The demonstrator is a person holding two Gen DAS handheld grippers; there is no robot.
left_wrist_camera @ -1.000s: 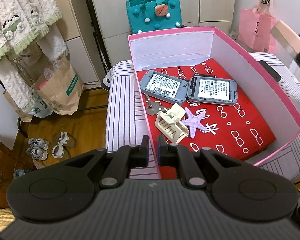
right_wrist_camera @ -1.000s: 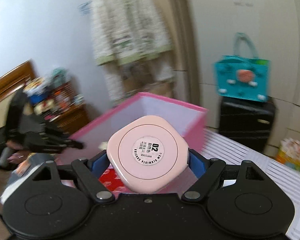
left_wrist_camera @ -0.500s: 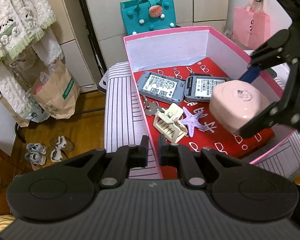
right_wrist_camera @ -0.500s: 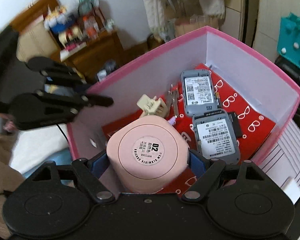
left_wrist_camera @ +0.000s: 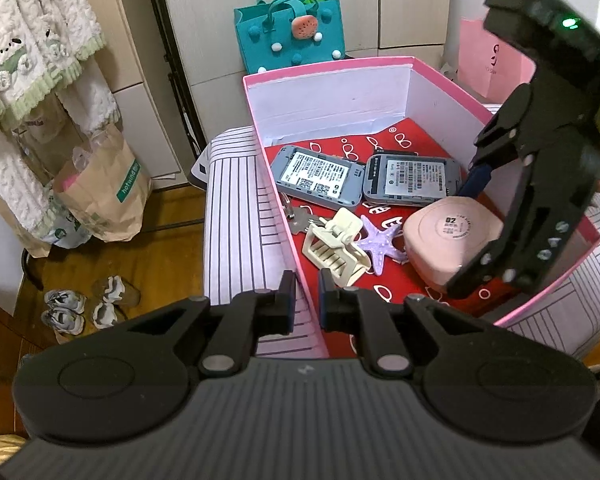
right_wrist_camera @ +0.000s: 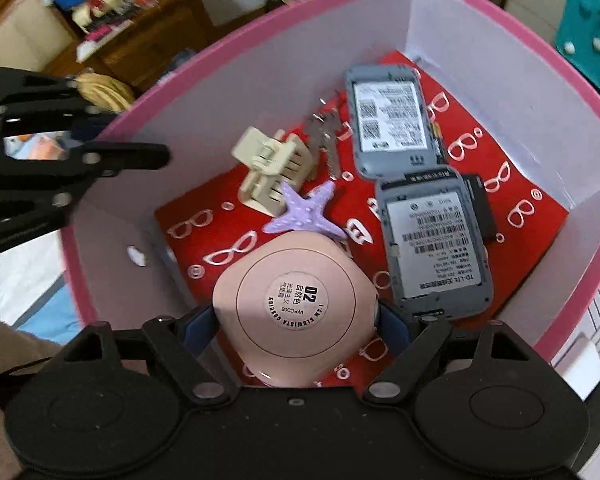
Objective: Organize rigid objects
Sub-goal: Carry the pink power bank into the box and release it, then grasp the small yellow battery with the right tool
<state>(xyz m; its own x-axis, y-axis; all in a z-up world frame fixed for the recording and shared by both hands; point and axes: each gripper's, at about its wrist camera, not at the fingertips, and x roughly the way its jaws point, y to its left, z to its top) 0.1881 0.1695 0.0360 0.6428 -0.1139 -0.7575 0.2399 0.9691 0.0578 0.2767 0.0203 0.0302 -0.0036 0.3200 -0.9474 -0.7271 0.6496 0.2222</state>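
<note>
Right wrist view: right gripper fingers clamp rounded pink plastic compact case, now low inside pink cardboard box w/ red patterned floor, lower centre of frame; a sec ago it was above the rim. Case sits just below purple starfish, beside two grey devices. Cream hair claw and keys upper centre. Left gripper fingers pinched on box's near wall, steadying it. Judgement: placement nearly done, release next.
</note>
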